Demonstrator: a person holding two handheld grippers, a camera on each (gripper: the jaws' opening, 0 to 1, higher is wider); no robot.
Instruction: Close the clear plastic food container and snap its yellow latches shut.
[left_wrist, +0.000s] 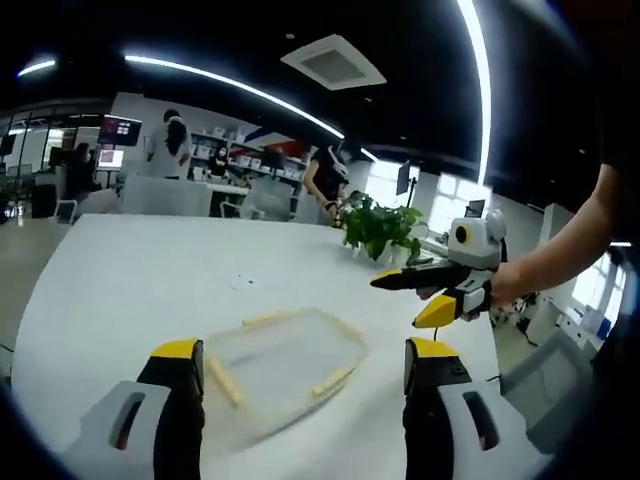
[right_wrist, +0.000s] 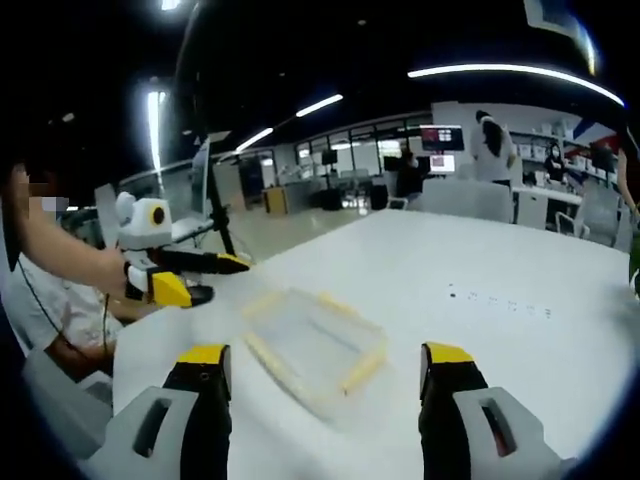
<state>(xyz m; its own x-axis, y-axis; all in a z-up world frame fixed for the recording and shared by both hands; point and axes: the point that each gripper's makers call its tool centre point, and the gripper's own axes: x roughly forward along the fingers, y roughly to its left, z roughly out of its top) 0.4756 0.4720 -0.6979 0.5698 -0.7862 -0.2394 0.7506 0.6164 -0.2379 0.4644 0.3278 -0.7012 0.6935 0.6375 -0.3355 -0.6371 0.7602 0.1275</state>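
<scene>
The clear plastic food container lies flat on the white table, with yellow latches along its sides. Blur hides whether the latches are snapped. My left gripper hovers open just before it, jaws wide either side of it and touching nothing. My right gripper comes in from the right, open, raised above the table beside the container's far right corner. In the right gripper view the container sits between my open right gripper jaws, and my left gripper hangs open at the left.
A green potted plant stands at the table's far edge. The person's arm reaches in from the right. Behind are desks, monitors and several people. Small dark specks mark the table.
</scene>
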